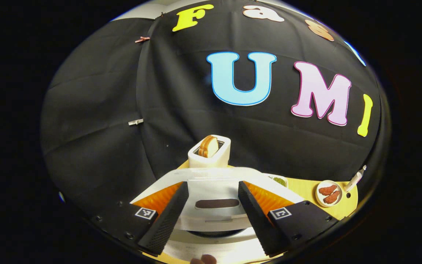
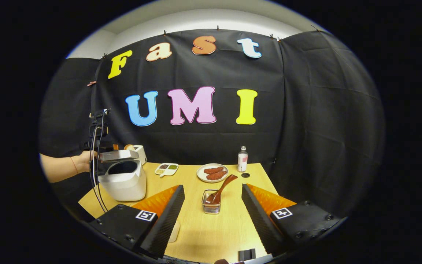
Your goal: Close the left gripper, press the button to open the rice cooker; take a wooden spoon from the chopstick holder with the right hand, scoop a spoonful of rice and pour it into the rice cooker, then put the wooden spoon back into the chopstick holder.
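Wooden spoon [image 2: 221,189] first: it's a dark brown one, smooth and a bit glossy, leaning in a small wire chopstick holder [image 2: 211,205] near the middle of the pale wood tabletop [image 2: 214,231], bowl end down, handle tilted up and to the right. My guess is it's light and stiff, so no squish to worry about, but that finish could slide between the pads. I'd take it on the upper handle, well above the holder's rim, so the mesh doesn't get dragged along; that holder looks light enough to tip.

Right gripper [image 2: 213,214] is spread wide with nothing in it, the holder sitting between its fingers but farther off. Left gripper [image 1: 213,216] also has its fingers apart, right over the rice cooker [image 2: 123,179], gripping nothing.

Cooker is white plastic, rounded, at the left of the tabletop with its lid up and the dark pot showing, so the button step looks done. Beyond it there's a toaster [image 1: 210,151] with bread; farther back a plate of meat [image 2: 213,172] and a small bottle [image 2: 242,158].
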{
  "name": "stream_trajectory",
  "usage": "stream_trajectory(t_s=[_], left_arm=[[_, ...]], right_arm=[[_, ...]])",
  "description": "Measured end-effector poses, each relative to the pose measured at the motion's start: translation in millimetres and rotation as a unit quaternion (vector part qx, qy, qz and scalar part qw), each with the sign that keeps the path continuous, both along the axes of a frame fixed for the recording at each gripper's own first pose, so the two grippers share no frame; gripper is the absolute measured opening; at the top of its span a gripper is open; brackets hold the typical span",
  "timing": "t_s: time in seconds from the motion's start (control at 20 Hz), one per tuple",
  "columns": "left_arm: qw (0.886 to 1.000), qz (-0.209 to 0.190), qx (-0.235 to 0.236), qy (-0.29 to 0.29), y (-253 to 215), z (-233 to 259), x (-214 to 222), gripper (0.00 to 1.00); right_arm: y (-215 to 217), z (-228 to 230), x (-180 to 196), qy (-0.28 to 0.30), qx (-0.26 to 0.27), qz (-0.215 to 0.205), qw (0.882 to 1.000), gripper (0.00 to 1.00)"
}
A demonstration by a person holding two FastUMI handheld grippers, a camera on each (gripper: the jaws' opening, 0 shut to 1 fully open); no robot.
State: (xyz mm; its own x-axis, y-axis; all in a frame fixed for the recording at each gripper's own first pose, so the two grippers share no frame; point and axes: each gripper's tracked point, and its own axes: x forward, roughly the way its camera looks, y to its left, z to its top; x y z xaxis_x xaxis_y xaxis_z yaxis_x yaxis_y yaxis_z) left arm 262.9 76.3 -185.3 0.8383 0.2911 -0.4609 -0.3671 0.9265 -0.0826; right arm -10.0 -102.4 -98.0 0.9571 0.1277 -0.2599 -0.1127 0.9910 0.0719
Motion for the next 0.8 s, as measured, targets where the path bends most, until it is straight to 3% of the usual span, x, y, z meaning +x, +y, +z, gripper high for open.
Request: stream_trajectory(t_s=[0.8], left_arm=[[0.998,-0.009,-0.017,0.063,-22,-73,-34,1.00]], right_arm=[[-4,-11,-7,0.018,0.000,0.007,1.000,0.99]])
